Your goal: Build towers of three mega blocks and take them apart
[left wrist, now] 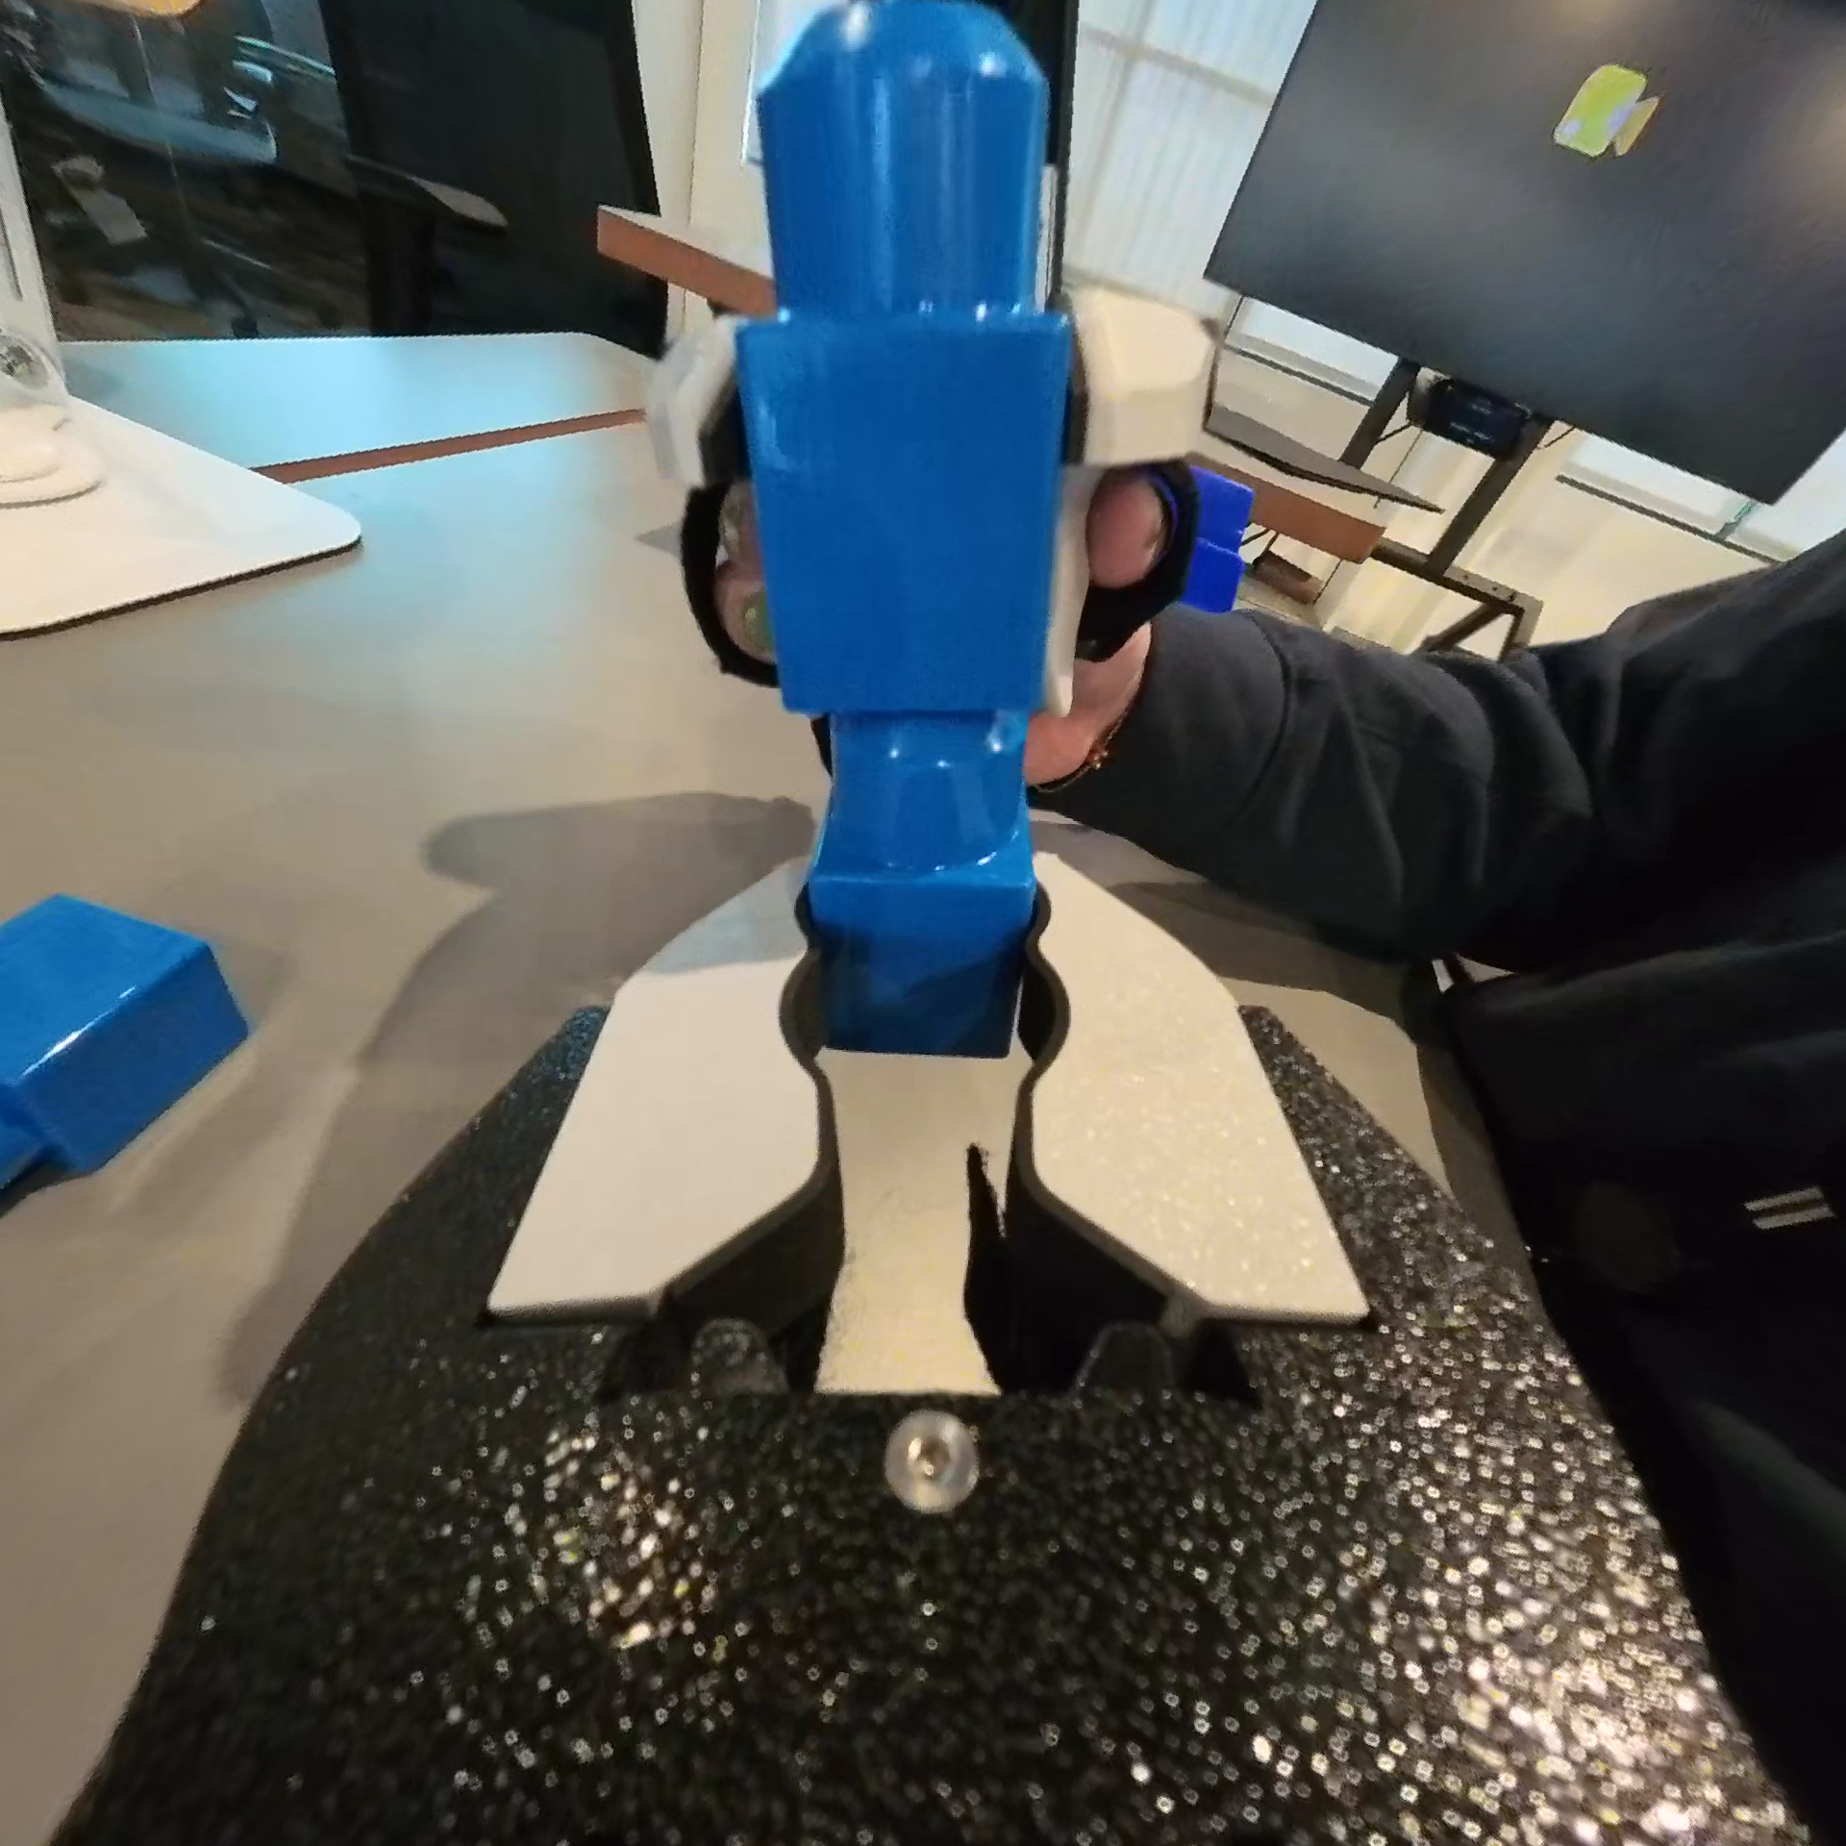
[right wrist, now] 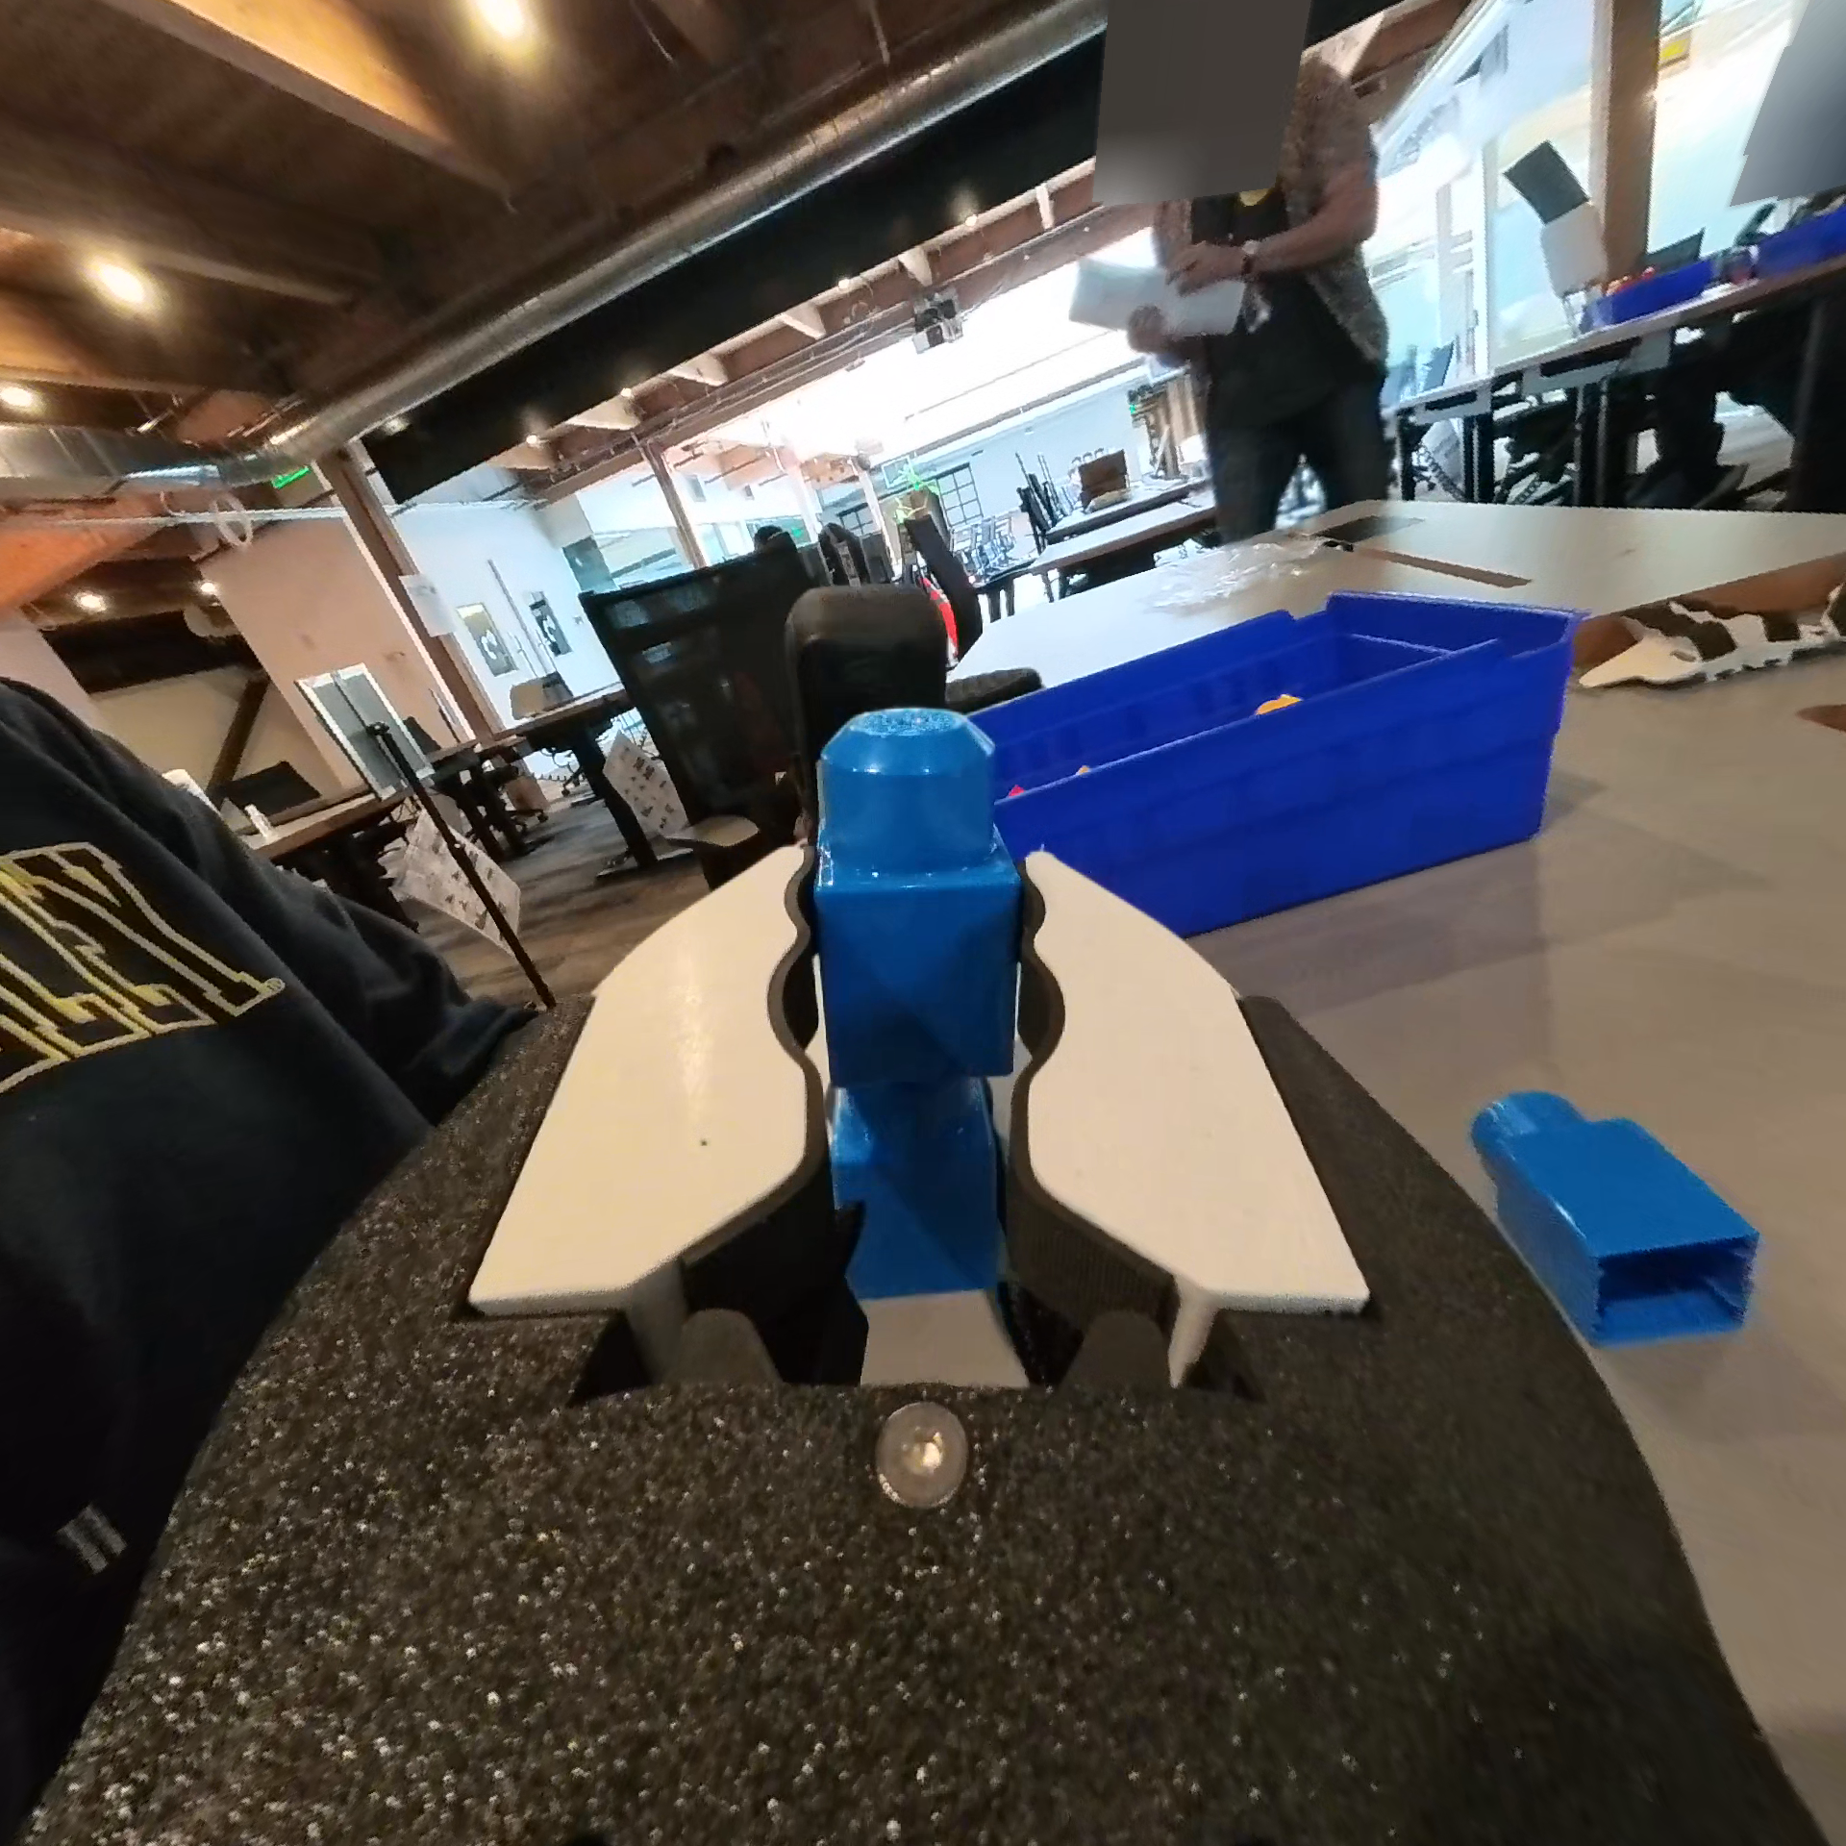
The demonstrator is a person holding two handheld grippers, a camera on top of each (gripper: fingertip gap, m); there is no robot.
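Note:
My left gripper (left wrist: 919, 974) is shut on a blue mega block (left wrist: 914, 989), held upright above the grey table (left wrist: 300, 759). A second blue block (left wrist: 904, 519) stands over its stud, and the white fingers (left wrist: 1139, 390) of my right gripper clamp it from both sides. In the right wrist view my right gripper (right wrist: 914, 949) is shut on this upper block (right wrist: 914, 959), with the lower block (right wrist: 914, 1199) below it. The lower stud shows between them; I cannot tell if they are still joined. A third blue block (right wrist: 1618, 1229) lies on its side on the table, also in the left wrist view (left wrist: 100, 1029).
A blue bin (right wrist: 1299, 789) with small bits inside stands on the table beyond the right gripper. A white mat (left wrist: 150, 539) lies at the far left. A dark screen on a stand (left wrist: 1548, 230) is behind. A person (right wrist: 1289, 330) stands past the table. The holder's dark sleeve (left wrist: 1448, 779) reaches in.

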